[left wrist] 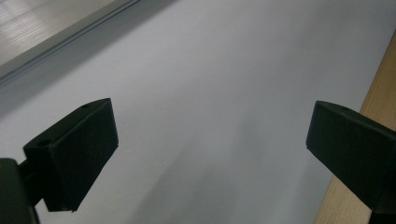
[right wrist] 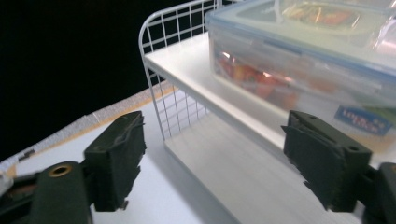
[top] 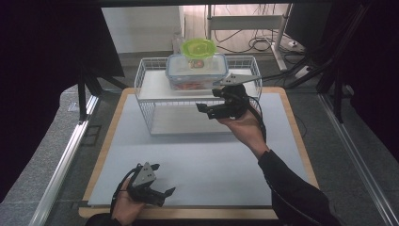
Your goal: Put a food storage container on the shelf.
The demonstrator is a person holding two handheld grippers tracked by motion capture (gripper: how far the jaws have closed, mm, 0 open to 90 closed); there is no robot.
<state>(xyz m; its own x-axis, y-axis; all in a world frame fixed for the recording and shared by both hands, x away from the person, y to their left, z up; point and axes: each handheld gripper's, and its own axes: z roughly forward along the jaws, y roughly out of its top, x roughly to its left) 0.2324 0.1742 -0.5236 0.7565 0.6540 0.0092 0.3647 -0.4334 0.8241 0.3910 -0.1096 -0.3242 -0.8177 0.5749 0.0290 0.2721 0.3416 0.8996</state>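
Note:
A white wire rack with two shelves stands at the back of the grey mat. On its top shelf sits a clear lidded container with reddish-orange contents, and a green round lid or bowl rests on top of it. My right gripper is open just in front of the rack's right half, level with the lower shelf and pointing left. In the right gripper view, my right gripper has nothing between its jaws, with the container and rack just beyond. My left gripper is open and empty over the mat.
The grey mat lies on a wooden board whose rim shows all round. Metal rails run along both sides of the table. Dark screens stand at left and right, and cables and a desk frame lie beyond the rack.

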